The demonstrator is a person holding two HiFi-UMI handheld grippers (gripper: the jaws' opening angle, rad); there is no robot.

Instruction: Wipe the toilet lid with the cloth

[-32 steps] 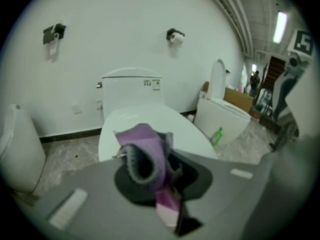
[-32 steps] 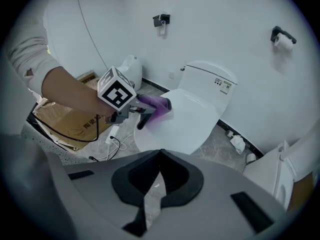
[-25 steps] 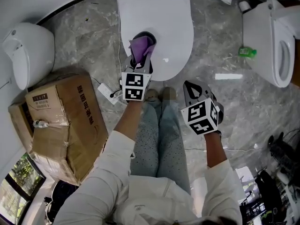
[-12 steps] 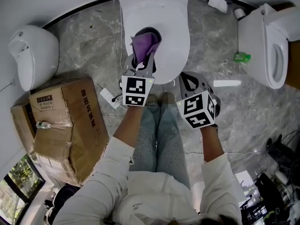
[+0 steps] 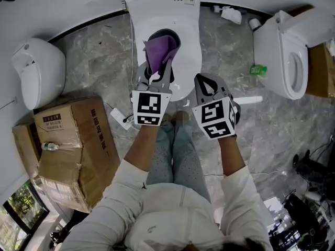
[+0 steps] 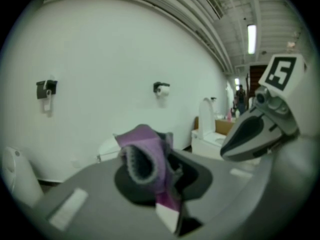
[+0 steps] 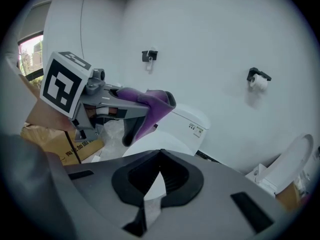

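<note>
The white toilet [image 5: 175, 14] stands at the top middle of the head view with its lid [image 5: 186, 51] down. My left gripper [image 5: 160, 54] is shut on a purple cloth [image 5: 159, 47] and holds it in the air above the lid's front half. In the left gripper view the cloth [image 6: 147, 156] bunches up between the jaws. My right gripper [image 5: 203, 82] hangs just right of the lid's front edge, shut, with nothing in it. The right gripper view shows its shut jaws [image 7: 159, 156], the left gripper with the cloth [image 7: 152, 104] and the lid [image 7: 165, 140] below.
A taped cardboard box [image 5: 68, 145] sits on the marble floor at the left, with a white fixture [image 5: 39, 72] behind it. A second toilet [image 5: 285, 54] with its seat open stands at the right, a green bottle [image 5: 258, 69] beside it. A paper holder [image 7: 258, 79] hangs on the wall.
Both grippers have risen toward the head camera. The left one has carried the purple cloth up off the lid. The right one moved up beside it, still shut.
</note>
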